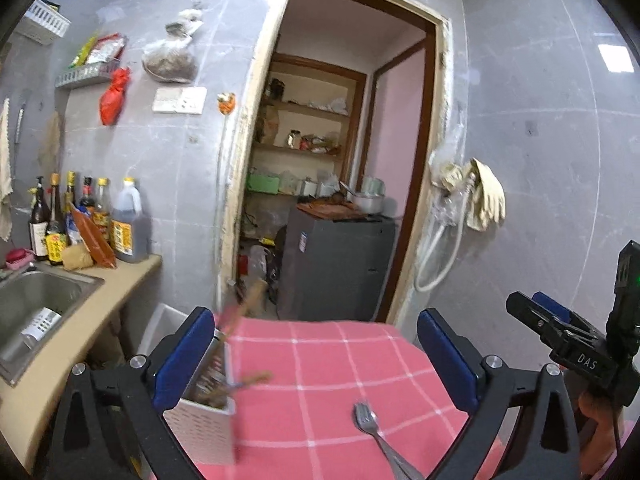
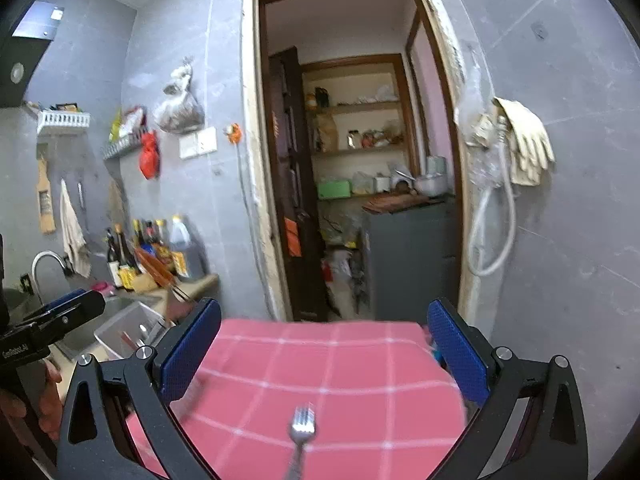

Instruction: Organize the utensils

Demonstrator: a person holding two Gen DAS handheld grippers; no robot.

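Shiny metal fork [image 2: 302, 426] on matt checked cloth [image 2: 320, 360]

"DAS" marks the right tool [image 1: 560, 322]; "GenRobot.AI" marks the left tool [image 2: 60, 312].

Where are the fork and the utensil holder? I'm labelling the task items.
fork [image 2: 302, 426], right wrist view, on its tines.
utensil holder [image 1: 204, 426], left wrist view, on its white perforated front wall.
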